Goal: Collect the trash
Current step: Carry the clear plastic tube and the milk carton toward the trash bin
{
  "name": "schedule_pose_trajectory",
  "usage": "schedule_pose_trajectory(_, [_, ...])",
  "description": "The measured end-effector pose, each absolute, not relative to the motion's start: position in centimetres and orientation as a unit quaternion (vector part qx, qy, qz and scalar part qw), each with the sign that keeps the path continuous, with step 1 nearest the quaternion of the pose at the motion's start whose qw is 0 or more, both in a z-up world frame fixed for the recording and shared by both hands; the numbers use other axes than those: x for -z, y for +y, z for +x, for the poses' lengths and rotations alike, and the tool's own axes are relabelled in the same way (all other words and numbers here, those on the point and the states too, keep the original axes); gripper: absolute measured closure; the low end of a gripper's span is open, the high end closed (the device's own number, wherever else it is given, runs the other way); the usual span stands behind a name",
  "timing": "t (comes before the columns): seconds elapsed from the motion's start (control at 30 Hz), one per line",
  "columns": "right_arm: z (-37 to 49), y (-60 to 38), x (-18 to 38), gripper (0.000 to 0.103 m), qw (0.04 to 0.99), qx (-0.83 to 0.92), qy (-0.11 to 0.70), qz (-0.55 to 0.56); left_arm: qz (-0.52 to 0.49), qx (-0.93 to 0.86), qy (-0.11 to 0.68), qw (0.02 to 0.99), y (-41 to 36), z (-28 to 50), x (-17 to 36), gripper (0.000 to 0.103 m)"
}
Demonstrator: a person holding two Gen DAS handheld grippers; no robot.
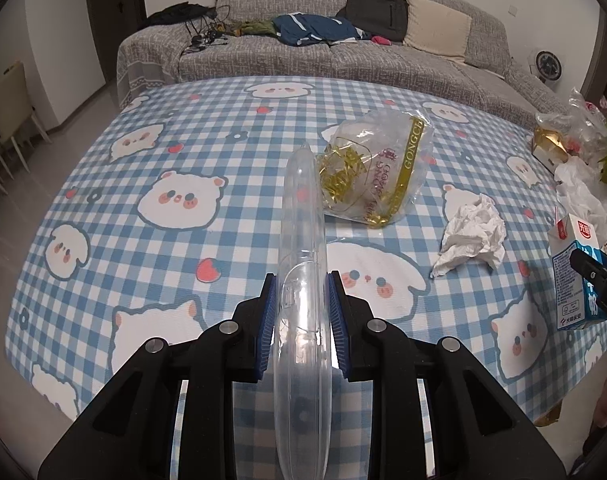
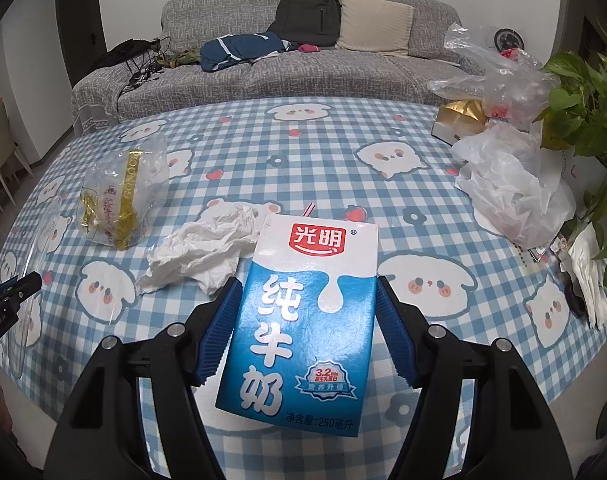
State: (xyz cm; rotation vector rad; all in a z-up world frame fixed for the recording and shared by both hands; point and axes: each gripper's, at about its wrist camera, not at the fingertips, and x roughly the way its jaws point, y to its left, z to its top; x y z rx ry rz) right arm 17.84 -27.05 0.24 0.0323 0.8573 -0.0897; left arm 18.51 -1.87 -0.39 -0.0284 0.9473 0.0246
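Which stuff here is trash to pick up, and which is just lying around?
Trash:
- clear plastic container, in left gripper
- blue-and-white milk carton, in right gripper
- crumpled white tissue
- clear gold-printed plastic bag

Lying around:
- black backpack
- beige cushion
- green potted plant

A grey sofa (image 2: 263, 76) bears a black backpack (image 2: 309, 14) and cream cushion (image 2: 373, 24).
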Motion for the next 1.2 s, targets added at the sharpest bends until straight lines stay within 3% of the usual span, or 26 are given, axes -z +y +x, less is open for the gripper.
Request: schedule_pose_trajectory(1.2, [4.5, -22.8, 0.7, 0.039, 0.923, 0.016, 0.384, 0.007, -0.036, 0.043, 0.450, 0.891, -5.0, 3.8, 0.3, 0.078])
